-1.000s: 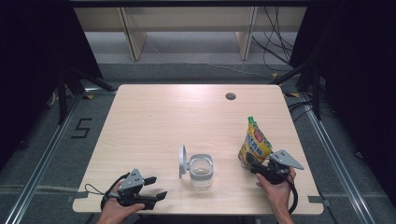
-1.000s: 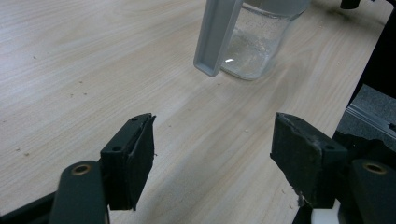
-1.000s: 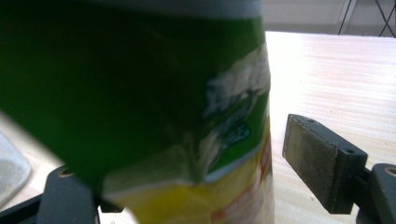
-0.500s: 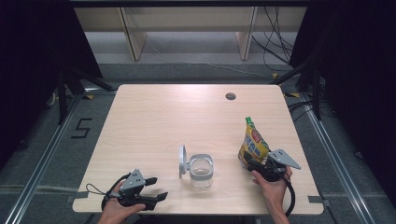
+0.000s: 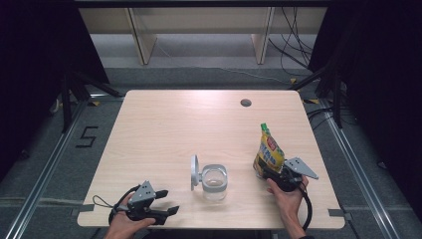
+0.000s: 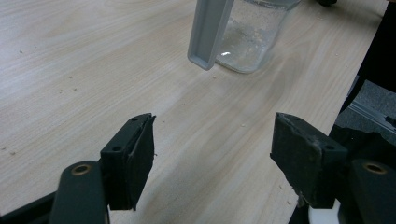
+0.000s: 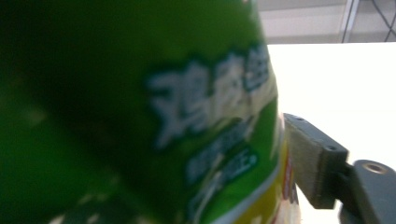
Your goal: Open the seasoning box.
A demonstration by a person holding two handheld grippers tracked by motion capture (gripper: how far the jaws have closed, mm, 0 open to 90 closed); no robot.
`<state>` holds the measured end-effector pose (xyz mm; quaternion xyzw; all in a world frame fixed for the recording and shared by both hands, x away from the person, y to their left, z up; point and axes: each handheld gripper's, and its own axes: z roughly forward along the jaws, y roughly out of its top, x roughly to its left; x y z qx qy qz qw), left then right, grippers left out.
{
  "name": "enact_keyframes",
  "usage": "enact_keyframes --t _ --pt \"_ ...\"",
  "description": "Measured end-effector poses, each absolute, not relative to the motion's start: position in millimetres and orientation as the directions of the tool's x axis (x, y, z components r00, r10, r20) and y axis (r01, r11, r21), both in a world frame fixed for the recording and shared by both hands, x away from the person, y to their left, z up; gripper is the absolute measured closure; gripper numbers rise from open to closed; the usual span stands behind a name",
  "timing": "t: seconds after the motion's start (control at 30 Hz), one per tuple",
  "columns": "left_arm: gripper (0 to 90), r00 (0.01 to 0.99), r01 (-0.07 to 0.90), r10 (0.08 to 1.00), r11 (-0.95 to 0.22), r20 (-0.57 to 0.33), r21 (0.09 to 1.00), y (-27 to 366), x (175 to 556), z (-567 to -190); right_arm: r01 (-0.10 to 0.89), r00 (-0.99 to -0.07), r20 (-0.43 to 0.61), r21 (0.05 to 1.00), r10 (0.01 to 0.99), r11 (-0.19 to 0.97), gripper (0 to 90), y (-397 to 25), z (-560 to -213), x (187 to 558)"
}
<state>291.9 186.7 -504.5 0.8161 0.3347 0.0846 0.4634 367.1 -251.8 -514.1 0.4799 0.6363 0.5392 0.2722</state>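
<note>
Black left gripper (image 5: 166,201), black right gripper (image 5: 264,172), grey three-cornered top plates, looping black cables, brass-coloured pivot screws

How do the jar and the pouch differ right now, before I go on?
The jar is clear glass, squat and stands free with its grey lid swung open; the pouch is opaque yellow-green, taller and tapers to a closed green top. The right gripper is shut on the pouch, while the open left gripper is apart from the jar. Both stand upright on the table.

A pale wooden desk (image 5: 164,129) stands on grey carpeted floor (image 5: 50,149), dark curtains (image 5: 35,59) either side, cables (image 5: 293,45) behind.
</note>
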Motion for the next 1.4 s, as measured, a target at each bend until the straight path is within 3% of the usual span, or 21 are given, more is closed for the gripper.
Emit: enact_keyframes --t 0.17,0.4,0.57,0.7,0.73,0.83,1.1,1.23,1.4 --pt "29.7 0.767 0.467 0.618 -0.347 -0.176 0.814 187 292 -504 0.295 -0.389 0.12 0.956 0.913 0.0 44.7 -254 -510 368" --pt "29.8 0.775 0.455 0.611 -0.359 -0.164 0.815 189 293 -501 0.27 -0.374 0.068 0.962 0.925 0.039 48.3 -260 -506 370" --pt "29.8 0.761 0.464 0.622 -0.325 -0.183 0.824 188 293 -503 0.312 -0.373 0.101 0.95 0.923 0.022 48.8 -262 -502 368" --pt "29.9 0.76 0.465 0.623 -0.322 -0.184 0.825 188 293 -501 0.267 -0.389 0.085 0.963 0.917 0.024 48.9 -268 -498 368" --pt "29.9 0.769 0.456 0.617 -0.346 -0.167 0.82 190 294 -500 0.298 -0.37 0.128 0.954 0.92 -0.013 49.0 -266 -495 364" --pt "29.9 0.753 0.472 0.63 -0.314 -0.191 0.824 189 294 -501 0.286 -0.386 0.126 0.958 0.914 -0.012 49.0 -270 -488 358" --pt "29.2 0.751 0.473 0.639 -0.341 -0.168 0.812 192 296 -500 0.218 -0.437 0.054 0.975 0.898 0.047 49.0 -274 -471 346" --pt "28.7 0.758 0.451 0.632 -0.328 -0.162 0.83 192 295 -499 0.169 -0.451 -0.048 0.976 0.891 0.138 49.0 -273 -466 343" --pt "26.3 0.743 0.464 0.648 -0.321 -0.166 0.826 193 296 -500 0.186 -0.476 -0.06 0.968 0.877 0.167 49.0 -262 -460 331"
